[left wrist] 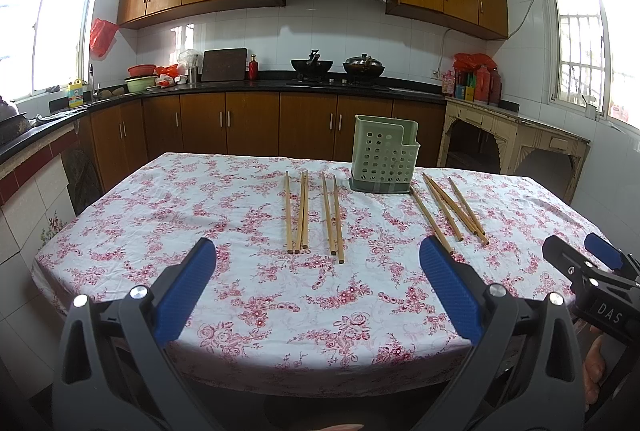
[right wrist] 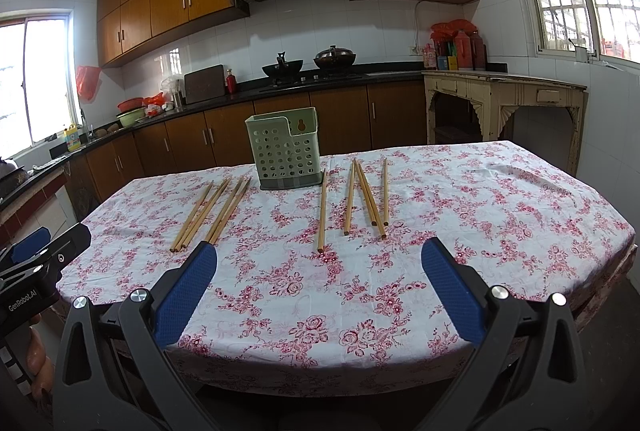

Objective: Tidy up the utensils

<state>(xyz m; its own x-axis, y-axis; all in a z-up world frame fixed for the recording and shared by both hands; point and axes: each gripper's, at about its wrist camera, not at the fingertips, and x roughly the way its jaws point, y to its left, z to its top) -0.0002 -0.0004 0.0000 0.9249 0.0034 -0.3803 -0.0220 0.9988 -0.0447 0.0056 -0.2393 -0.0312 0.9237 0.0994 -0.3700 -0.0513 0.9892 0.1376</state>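
Observation:
A pale green perforated utensil holder (left wrist: 385,159) (right wrist: 286,155) stands upright at the far middle of the table. Several wooden chopsticks lie flat on the cloth in two groups: a left group (left wrist: 304,213) (right wrist: 212,209) and a right group (left wrist: 452,209) (right wrist: 362,197). My left gripper (left wrist: 318,263) is open and empty, held above the near table edge, short of the left group. My right gripper (right wrist: 320,265) is open and empty, also near the front edge, facing the right group. The right gripper also shows in the left wrist view (left wrist: 588,263), and the left gripper in the right wrist view (right wrist: 44,251).
The table (left wrist: 160,231) (right wrist: 520,211) wears a white cloth with red flowers. Behind it run brown kitchen cabinets with a black counter (left wrist: 240,87), two woks on a stove (left wrist: 312,65), and a cream side table (left wrist: 516,135) at the right.

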